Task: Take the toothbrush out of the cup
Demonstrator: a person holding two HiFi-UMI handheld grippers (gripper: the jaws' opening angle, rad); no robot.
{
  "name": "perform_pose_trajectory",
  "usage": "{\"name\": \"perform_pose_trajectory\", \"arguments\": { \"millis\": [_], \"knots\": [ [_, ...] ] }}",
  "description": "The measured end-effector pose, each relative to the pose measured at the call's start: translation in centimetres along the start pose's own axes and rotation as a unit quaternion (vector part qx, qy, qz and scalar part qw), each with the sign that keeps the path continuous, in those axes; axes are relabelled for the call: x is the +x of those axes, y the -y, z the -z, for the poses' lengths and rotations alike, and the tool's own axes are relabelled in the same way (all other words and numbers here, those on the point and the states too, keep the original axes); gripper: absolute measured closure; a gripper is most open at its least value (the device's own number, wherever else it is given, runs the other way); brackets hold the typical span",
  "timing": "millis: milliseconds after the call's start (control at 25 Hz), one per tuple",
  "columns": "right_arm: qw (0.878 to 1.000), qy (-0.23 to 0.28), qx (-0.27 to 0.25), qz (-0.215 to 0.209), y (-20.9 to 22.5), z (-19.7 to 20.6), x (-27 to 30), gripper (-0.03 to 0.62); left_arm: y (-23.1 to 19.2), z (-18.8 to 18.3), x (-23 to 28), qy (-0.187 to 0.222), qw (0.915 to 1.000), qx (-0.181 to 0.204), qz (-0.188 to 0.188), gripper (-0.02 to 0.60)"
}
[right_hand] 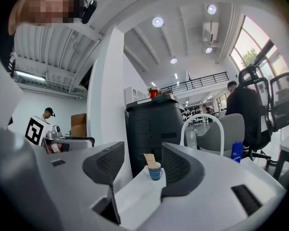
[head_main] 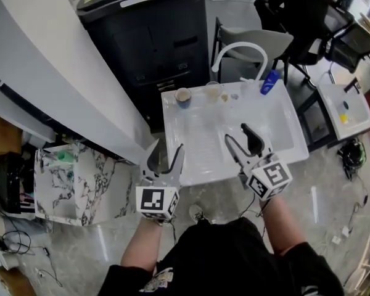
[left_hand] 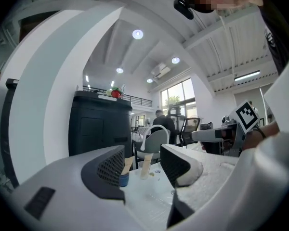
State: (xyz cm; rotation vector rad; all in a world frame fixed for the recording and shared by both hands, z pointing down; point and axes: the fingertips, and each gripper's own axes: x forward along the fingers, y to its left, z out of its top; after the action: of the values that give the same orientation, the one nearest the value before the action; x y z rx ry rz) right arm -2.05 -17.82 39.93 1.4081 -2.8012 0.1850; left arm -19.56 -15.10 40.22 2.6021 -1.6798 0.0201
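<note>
A small blue cup (head_main: 183, 97) stands at the far left of the white sink top (head_main: 191, 159), with a tan toothbrush handle (right_hand: 149, 160) sticking up out of it. A clear cup (head_main: 213, 91) stands just to its right, also with a pale stick in it (left_hand: 145, 166). My left gripper (head_main: 166, 152) hovers at the sink's near left edge, open and empty. Over the near middle of the sink, my right gripper (head_main: 237, 134) is open too, with nothing in it. In the right gripper view the blue cup (right_hand: 155, 171) shows far off between the jaws. Both grippers are well short of the cups.
A white arched faucet (head_main: 240, 49) and a blue bottle (head_main: 269, 82) are at the sink's far right. A black cabinet (head_main: 148, 36) stands behind, a grey chair (head_main: 259, 42) beside it, and a curved white wall (head_main: 55, 85) to the left. A marbled box (head_main: 80, 184) is at the lower left.
</note>
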Motion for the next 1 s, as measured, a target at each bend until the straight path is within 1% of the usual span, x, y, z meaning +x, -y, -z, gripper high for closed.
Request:
{"name": "perform_pose_trajectory", "arguments": {
  "millis": [160, 360, 520, 680, 880, 1000],
  "knots": [
    [1.000, -0.005, -0.005, 0.010, -0.1, 0.5, 1.2, 0.353, -1.0, 0.3, 0.6, 0.005, 0.9999, -0.007, 0.014, 0.364],
    [1.000, -0.012, -0.014, 0.011, 0.4, 0.5, 2.2, 0.352, -1.4, 0.7, 1.8, 0.004, 0.9997, -0.014, 0.019, 0.364],
    [1.000, -0.013, -0.018, 0.006, 1.7, 0.5, 3.1, 0.352, -1.7, 1.0, 3.3, -0.002, 0.9999, -0.013, 0.010, 0.364],
    [1.000, -0.017, -0.014, -0.008, 3.2, 0.8, 4.1, 0.352, -1.6, 1.3, 4.8, -0.004, 1.0000, -0.009, 0.001, 0.364],
    [0.999, -0.023, -0.006, -0.030, 5.5, 1.0, 5.5, 0.353, -1.4, 1.4, 7.6, -0.003, 0.9999, 0.007, -0.009, 0.363],
    [0.999, -0.026, 0.000, -0.043, 6.7, 1.1, 6.2, 0.353, -1.6, 1.9, 9.2, -0.012, 0.9997, 0.014, -0.018, 0.364]
  ]
}}
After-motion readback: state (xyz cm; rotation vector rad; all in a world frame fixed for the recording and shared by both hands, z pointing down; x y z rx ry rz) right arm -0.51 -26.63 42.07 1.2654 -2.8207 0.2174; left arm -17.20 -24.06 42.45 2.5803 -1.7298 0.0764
